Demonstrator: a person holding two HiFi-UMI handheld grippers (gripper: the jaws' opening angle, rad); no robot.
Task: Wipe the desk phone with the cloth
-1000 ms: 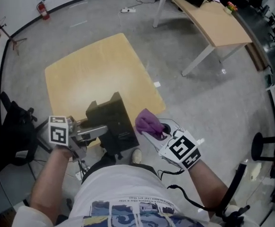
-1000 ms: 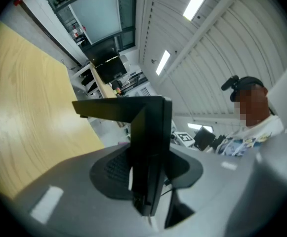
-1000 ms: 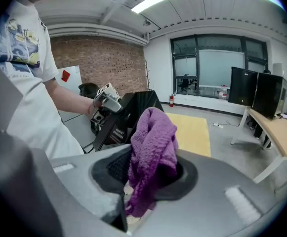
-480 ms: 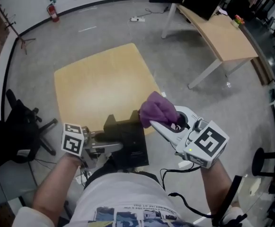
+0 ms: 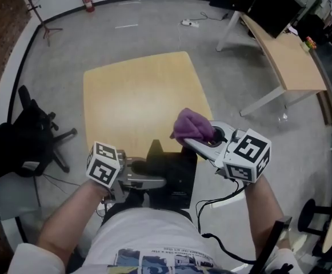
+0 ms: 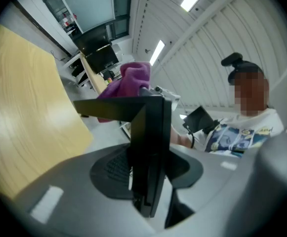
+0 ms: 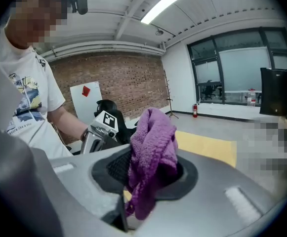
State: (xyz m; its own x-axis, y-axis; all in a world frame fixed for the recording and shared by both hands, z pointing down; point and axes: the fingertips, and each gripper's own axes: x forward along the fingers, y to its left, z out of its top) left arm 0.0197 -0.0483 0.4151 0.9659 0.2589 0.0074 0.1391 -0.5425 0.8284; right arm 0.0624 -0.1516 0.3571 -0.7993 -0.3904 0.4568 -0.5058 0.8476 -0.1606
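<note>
The left tool [image 5: 156, 181] is clamping a black desk phone [image 5: 176, 170] by its thin edge, holding it at the near edge of the wooden bench [image 5: 137, 96], close to the person's body. The phone's long side is running away from the person. Just to its right, the right tool [image 5: 195, 142] is gripping a bunched purple cloth [image 5: 191, 127]. The cloth is sitting by the phone's far right corner, seemingly not touching it.

The desk [image 5: 137, 96] is offering bare wood beyond the desk phone [image 5: 176, 167], which is blocking the gap between the left hand-held gripper [image 5: 157, 181] and the right hand-held gripper [image 5: 195, 143] with its cloth [image 5: 190, 125]. A black chair [image 5: 31, 137] is crowding the left side.
</note>
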